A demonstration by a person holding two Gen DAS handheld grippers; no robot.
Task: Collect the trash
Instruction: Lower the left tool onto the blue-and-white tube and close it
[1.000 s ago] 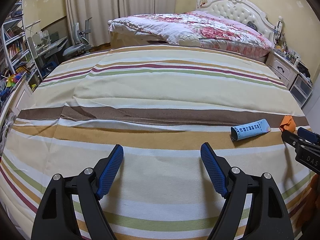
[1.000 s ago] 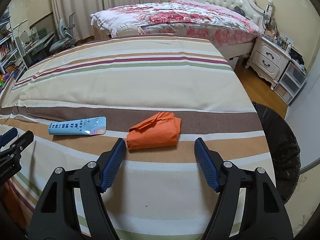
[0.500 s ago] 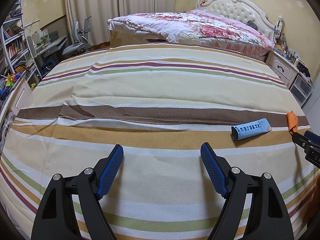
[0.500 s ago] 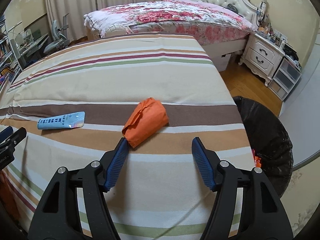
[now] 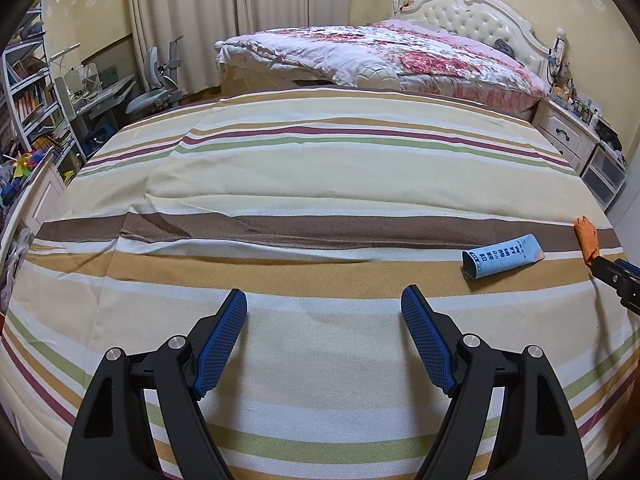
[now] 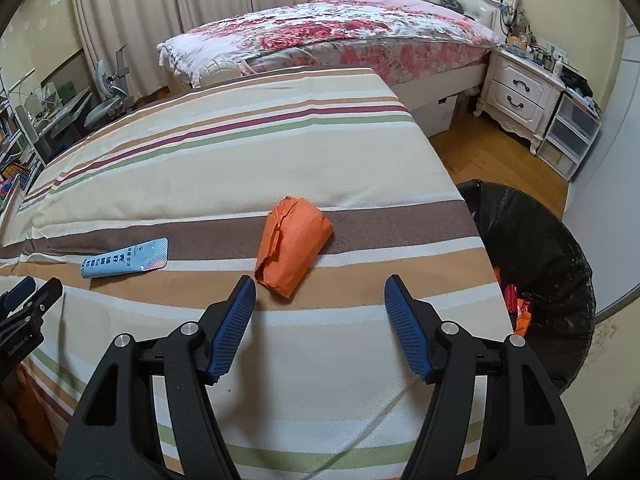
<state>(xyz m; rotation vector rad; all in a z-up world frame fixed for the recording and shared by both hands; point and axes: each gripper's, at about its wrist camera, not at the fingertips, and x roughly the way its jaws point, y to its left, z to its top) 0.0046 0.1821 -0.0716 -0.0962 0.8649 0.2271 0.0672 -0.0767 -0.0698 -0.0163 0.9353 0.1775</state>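
An orange crumpled paper wad (image 6: 292,246) lies on the striped bed cover (image 6: 240,152), just beyond my open, empty right gripper (image 6: 320,294). A light blue tube (image 6: 124,259) lies to its left; it also shows in the left wrist view (image 5: 502,256), right of my open, empty left gripper (image 5: 324,304). The wad's edge (image 5: 586,236) and the right gripper's fingers (image 5: 616,274) show at the far right of that view. A black-lined trash bin (image 6: 536,264) with some trash inside stands on the floor off the bed's right edge.
A second bed with a floral quilt (image 6: 340,36) stands behind. A white nightstand (image 6: 520,92) and plastic drawers (image 6: 572,136) are at the right. A desk, chair (image 5: 156,92) and bookshelves (image 5: 28,108) are at the left.
My right gripper has swung rightward; the wad and tube shift left in its view and the bin comes more into view. The left gripper has barely moved.
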